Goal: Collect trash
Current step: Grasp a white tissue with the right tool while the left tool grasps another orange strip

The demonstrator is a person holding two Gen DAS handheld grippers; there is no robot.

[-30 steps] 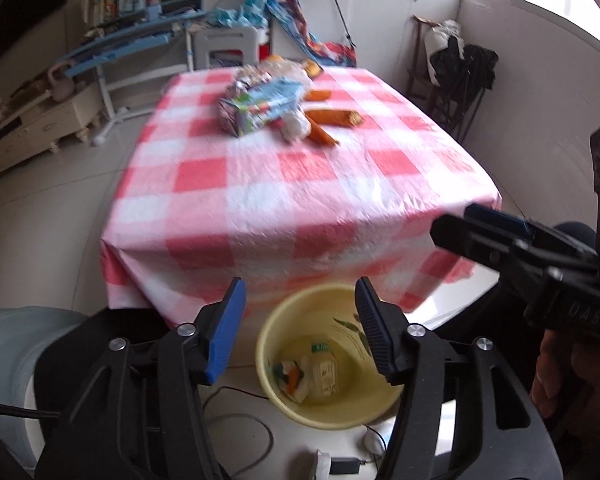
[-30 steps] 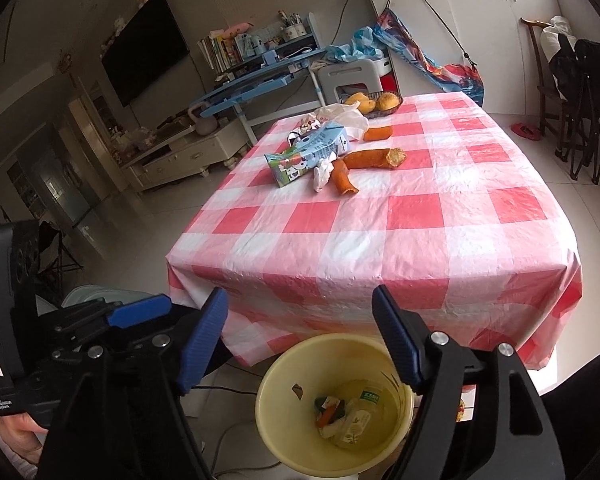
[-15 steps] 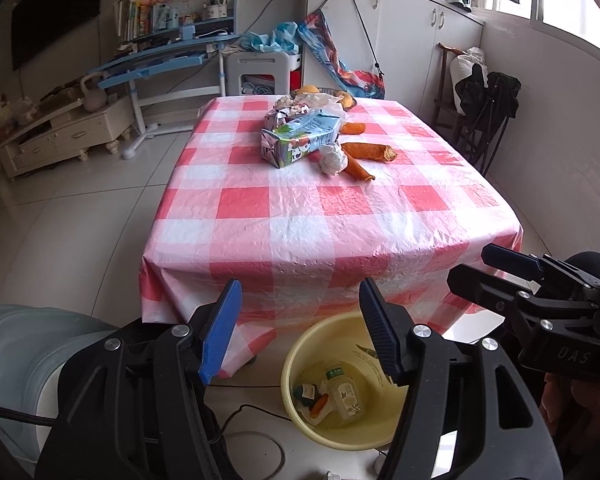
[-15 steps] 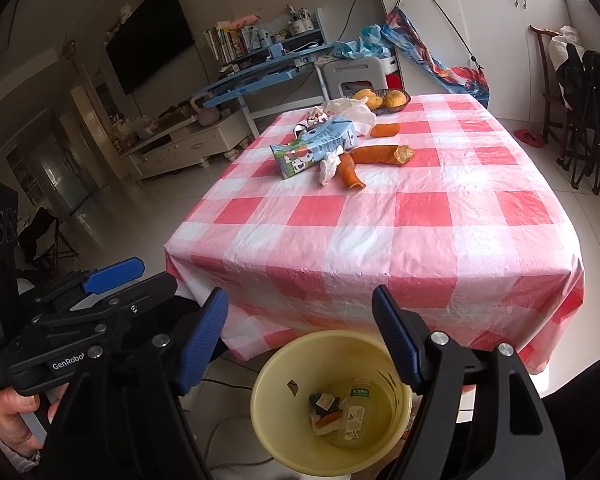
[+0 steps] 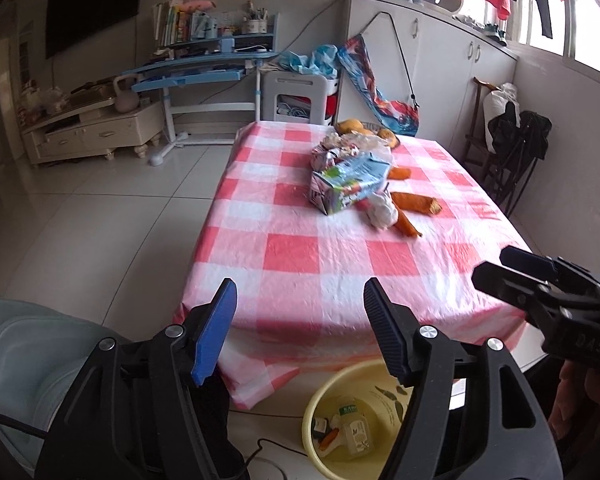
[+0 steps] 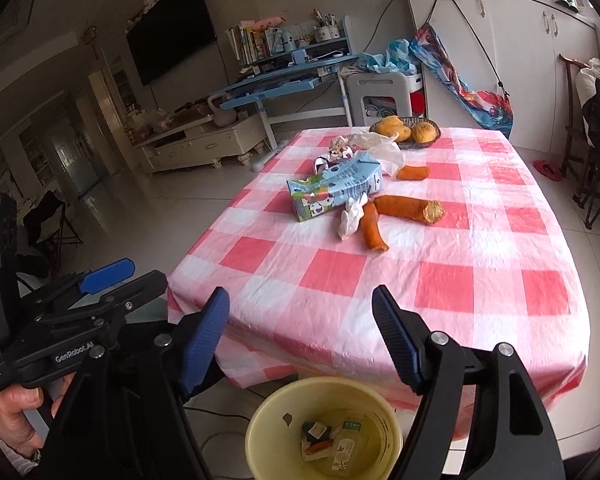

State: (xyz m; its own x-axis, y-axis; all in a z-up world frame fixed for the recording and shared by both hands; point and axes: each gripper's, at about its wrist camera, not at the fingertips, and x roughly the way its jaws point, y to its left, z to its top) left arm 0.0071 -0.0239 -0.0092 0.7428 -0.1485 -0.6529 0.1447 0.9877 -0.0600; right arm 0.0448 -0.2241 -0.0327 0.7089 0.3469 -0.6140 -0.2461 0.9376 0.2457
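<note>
Broadly, the worktop under its pink-and-white checked plastic cloth (image 6: pixel 440 280) still carries most of the trash, so the collecting looks only partly done. On the floor at its near edge stands a round pale-yellow plastic bucket (image 6: pixel 260 432), which already holds a small clear bottle and a few scraps. Left to gather, near the worktop's far half: a blue printed milk carton lying on its side (image 6: pixel 336 190), orange peel-like pieces (image 6: pixel 406 208) beside it, and a crumpled white tissue (image 6: pixel 350 220) touching them. The left gripper (image 5: pixel 298 304), whose jaws have just been opening, and the right gripper (image 6: pixel 300 312) both stand spread and empty above the bucket.
</note>
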